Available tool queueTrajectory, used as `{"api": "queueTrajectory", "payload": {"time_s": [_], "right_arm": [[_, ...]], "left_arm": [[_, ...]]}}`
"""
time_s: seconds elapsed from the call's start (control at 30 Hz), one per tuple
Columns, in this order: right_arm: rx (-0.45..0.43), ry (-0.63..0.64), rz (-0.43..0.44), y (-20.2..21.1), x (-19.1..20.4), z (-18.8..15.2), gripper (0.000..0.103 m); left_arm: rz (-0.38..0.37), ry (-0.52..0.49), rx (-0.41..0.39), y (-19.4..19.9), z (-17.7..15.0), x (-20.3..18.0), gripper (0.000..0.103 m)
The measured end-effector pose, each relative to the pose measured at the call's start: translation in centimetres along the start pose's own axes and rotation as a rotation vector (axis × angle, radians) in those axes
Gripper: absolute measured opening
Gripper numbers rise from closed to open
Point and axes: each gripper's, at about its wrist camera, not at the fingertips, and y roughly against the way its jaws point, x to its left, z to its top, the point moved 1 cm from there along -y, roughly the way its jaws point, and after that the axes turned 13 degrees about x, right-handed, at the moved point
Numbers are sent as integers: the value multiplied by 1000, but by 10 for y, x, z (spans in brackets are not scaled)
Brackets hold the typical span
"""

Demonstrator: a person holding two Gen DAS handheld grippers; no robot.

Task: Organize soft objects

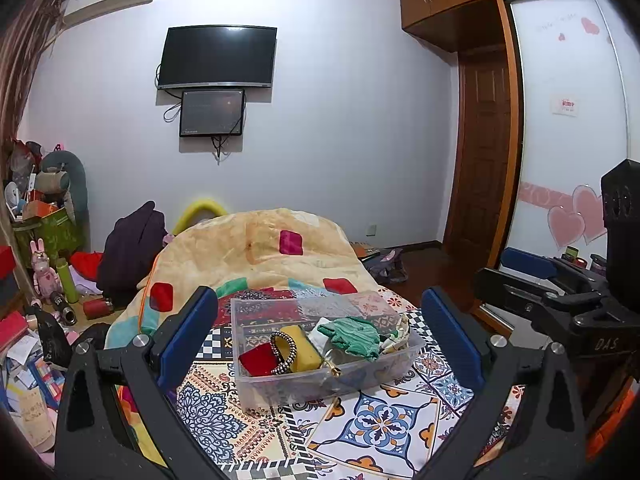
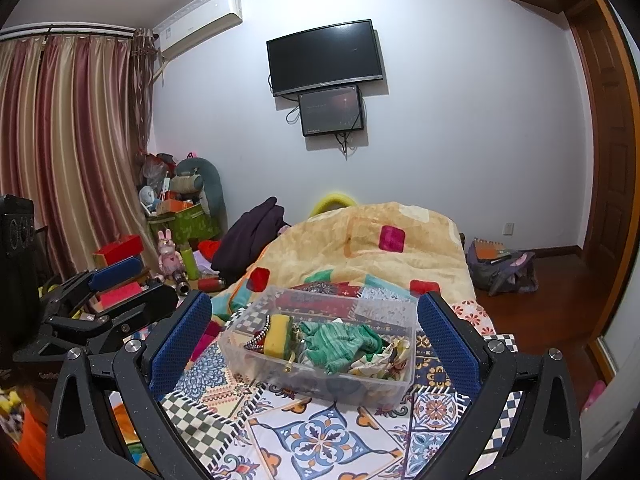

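Bedroom, patterned bed (image 1: pixel 384 432) carrying clear bin (image 1: pixel 320 384) of soft items — sponge (image 1: pixel 304 346), green cloth (image 2: pixel 336 340) — dead ahead of left gripper (image 1: pixel 320 344) and right gripper (image 2: pixel 316 344), jaws wide, empty, equally near.

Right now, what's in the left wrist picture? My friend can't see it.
A clear plastic bin sits on a patterned bedspread, holding a green crinkled cloth, a yellow sponge and a red cloth. The open left gripper frames it, empty; the right gripper is at the right.
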Motion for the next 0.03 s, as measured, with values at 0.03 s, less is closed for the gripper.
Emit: {"api": "queueTrajectory", "payload": {"time_s": [0.03], "right_arm": [[1,-1,0,-1,-1,0,103]], "left_arm": [[-1,-1,2,0,0,0,103]]}}
